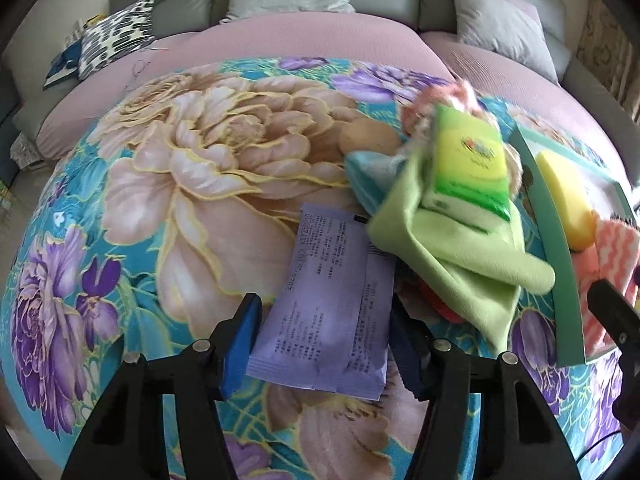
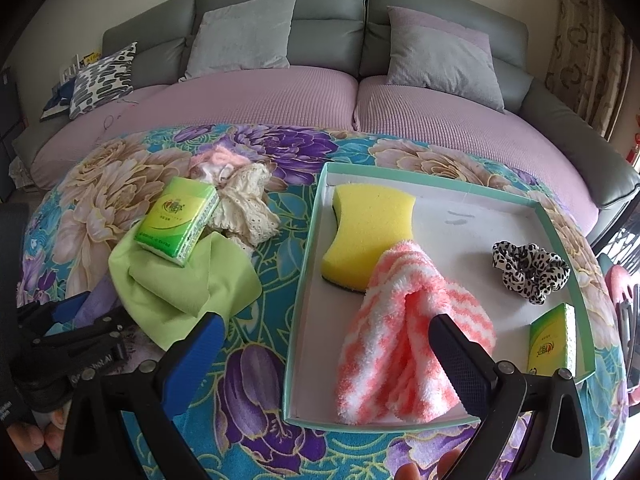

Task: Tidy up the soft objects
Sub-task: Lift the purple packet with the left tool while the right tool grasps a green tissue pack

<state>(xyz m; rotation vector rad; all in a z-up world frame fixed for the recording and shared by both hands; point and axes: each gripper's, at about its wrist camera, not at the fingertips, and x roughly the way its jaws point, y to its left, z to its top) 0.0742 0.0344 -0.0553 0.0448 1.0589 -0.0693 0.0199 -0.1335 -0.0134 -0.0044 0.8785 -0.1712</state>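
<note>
Floral blanket (image 1: 168,168) fills the frame; the open tray (image 2: 316,240) sits right of centre in the right wrist view, already holding sponge (image 2: 368,232), striped sock (image 2: 400,320), scrunchie (image 2: 528,268).

Left gripper (image 1: 320,340), lower centre, is clamped on the lilac sachet (image 1: 332,304). Risk: slick film could slip free in transit.

Right gripper (image 2: 324,360) stands apart, empty, straddling the tray's near edge; it could snag the sock or obstruct delivery.

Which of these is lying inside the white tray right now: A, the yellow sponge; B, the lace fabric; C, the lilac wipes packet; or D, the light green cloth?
A: the yellow sponge lies within the tray's rim, beside the pink striped sock; the other three are outside it on the floral blanket.
</note>
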